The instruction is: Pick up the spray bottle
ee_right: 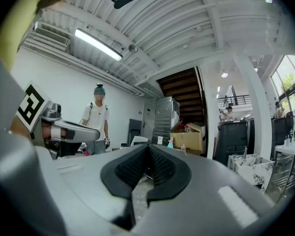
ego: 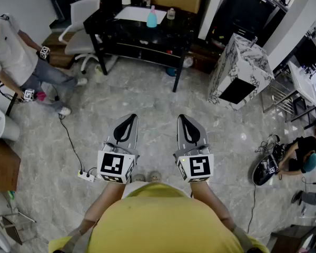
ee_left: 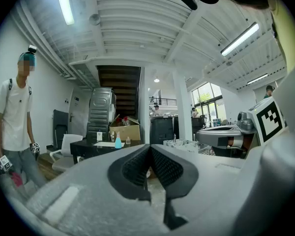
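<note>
A person in a yellow top, seen from above, stands on a pale marble floor (ego: pixel 147 99). They hold a left tool (ego: pixel 130 118) and a right tool (ego: pixel 183 118) level and side by side in front of the body. Both tools have their jaws pressed together, with nothing between them.

The spray bottle (ego: pixel 152 18), pale teal, stands upright on a black tabletop (ego: pixel 102 24), well apart from both tools across open floor. A sheet of paper (ego: pixel 132 13) lies just left of it, and a small clear bottle (ego: pixel 171 13) stands just right of it.

Likely risks:
- If the jaws are not opened before the tool arrives, a closed tool would push the spray bottle over rather than take it.
- A wide reach could knock the clear bottle.
- A power strip (ego: pixel 86 176) and its cable lie on the floor near the person's left foot and could trip them.

A second person (ego: pixel 16 57) stands at the left, seemingly out of the way.
</note>
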